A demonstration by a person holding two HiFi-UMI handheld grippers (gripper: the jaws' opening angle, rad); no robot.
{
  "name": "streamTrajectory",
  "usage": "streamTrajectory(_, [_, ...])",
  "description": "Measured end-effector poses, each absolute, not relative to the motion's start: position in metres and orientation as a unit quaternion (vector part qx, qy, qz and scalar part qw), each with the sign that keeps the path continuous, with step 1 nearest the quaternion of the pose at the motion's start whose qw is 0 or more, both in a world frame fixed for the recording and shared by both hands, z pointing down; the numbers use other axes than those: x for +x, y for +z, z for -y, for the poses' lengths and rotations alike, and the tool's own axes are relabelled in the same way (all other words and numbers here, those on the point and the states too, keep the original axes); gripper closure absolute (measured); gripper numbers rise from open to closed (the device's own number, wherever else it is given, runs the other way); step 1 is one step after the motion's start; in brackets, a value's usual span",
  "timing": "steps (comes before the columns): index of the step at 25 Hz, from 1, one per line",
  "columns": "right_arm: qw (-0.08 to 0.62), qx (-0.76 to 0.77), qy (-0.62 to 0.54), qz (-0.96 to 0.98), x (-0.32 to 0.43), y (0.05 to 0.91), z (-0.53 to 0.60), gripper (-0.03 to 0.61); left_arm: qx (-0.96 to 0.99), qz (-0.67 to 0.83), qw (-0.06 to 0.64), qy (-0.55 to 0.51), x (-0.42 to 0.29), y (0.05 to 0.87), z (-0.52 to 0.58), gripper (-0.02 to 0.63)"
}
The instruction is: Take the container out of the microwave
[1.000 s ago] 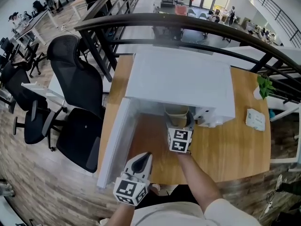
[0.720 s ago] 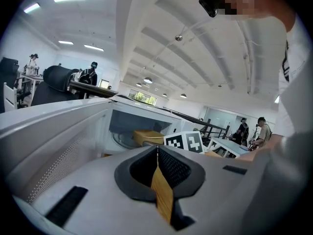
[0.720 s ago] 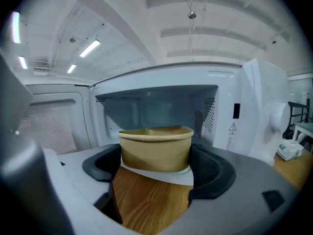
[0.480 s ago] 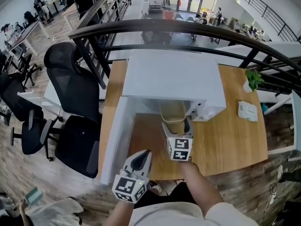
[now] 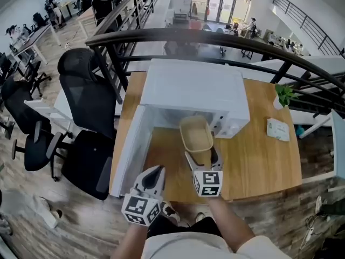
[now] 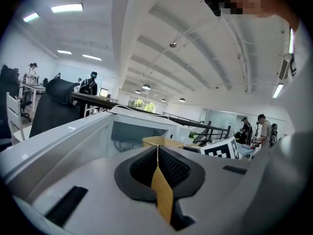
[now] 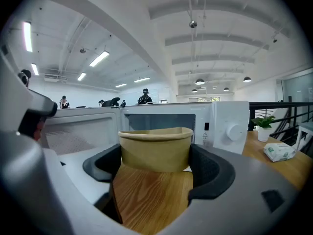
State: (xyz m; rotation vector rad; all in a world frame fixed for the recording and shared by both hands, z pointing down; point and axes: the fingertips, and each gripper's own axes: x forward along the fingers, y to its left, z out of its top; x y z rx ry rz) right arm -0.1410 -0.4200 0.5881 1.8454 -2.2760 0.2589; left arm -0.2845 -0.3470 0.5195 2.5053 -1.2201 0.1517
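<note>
An open-plan office spreads behind a black railing, and in front of it stands a light wooden table carrying a boxy white microwave, whose door is swung wide open to the left. A small green potted plant and a white tissue pack sit well off to the right. A black mesh office chair stands beside the table's left edge.

The round tan paper container is just in front of the microwave's open mouth, over bare wood, not inside the cavity. The right gripper holds it. In the right gripper view the dark padded fingers press against both sides of the container, with the oven's window and dial panel behind it. Whether its base touches the table I cannot tell.

The left gripper hangs low near the table's front edge, beside the open door. Its fingers are pressed together with nothing between them.

The step in hand looks like the tail of the withdrawal, with the container essentially out. The next move probably calls for setting it down level on the open wood nearer the person. The grip should stay gentle, since thin paper walls are likely to buckle. After release the free left gripper could swing the door shut.
</note>
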Motion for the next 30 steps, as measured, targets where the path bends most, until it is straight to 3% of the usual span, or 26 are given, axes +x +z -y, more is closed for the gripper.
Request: streamTrajectory(30, [0.047, 0.557, 0.016, 0.829, -0.014, 0.467, 0.205, 0.121, 0.844, 0.524, 0.11, 0.019, -0.196, 0.461, 0.16, 0.577])
